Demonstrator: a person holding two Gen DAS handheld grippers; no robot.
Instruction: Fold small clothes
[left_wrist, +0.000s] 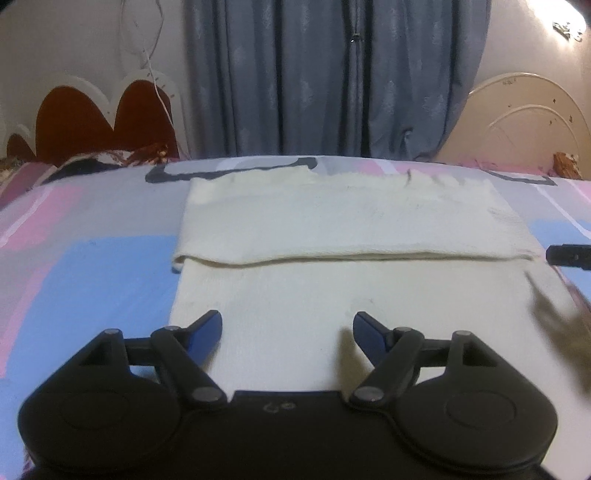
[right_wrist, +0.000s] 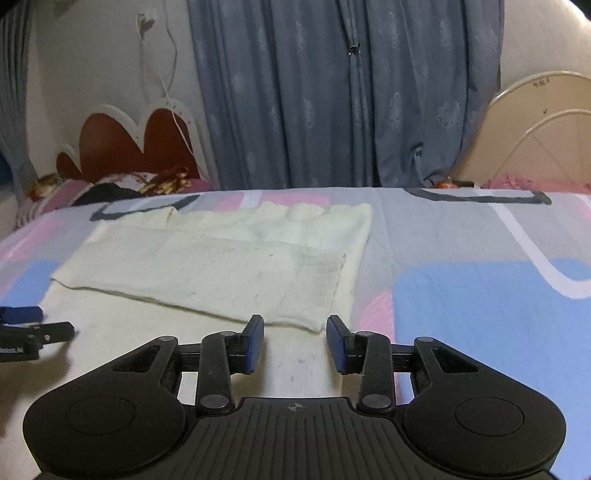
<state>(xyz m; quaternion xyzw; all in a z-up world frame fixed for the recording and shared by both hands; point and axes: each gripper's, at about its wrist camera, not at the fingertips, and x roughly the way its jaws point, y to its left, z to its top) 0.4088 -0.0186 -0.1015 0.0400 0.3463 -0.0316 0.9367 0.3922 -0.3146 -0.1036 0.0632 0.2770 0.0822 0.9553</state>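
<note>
While both tools hang over the near half of the garment, notes as follows.

Cloth: a cream knitted garment (left_wrist: 347, 229) lies flat on the bed (left_wrist: 92, 266), its far part doubled back toward the viewer so that 1 fold edge runs straight across, ahead of both tools.

Why it lies so: judged, 1 fold is already made and the near layer is spread smooth to receive the next; the fold edge is even, so no correction looks needed first.

Left gripper (left_wrist: 287, 332): fingers (left_wrist: 207, 332) stand wide apart, nothing between them, pads not touching fabric as far as can be seen; they hover over the single near layer.

Right gripper (right_wrist: 295, 341): fingers (right_wrist: 255, 341) stand partly apart with a clear gap and grip nothing; bare cloth shows through the gap.

Cloth relative to left fingers: fold edge lies ahead of the tips, well apart; the cloth's left border sits just outside the left finger.

Cloth relative to right fingers: the corner of the folded layer lies just ahead of the gap, near the tips; the cloth's right border runs just beside the right finger.

Why tools are held so: judged, 1 at each side border, tilted down, placed to take the 2 near corners together.

Contact: cannot tell whether either tool brushes the fabric below.

Surroundings: blue curtain (right_wrist: 332, 92) behind the bed.
</note>
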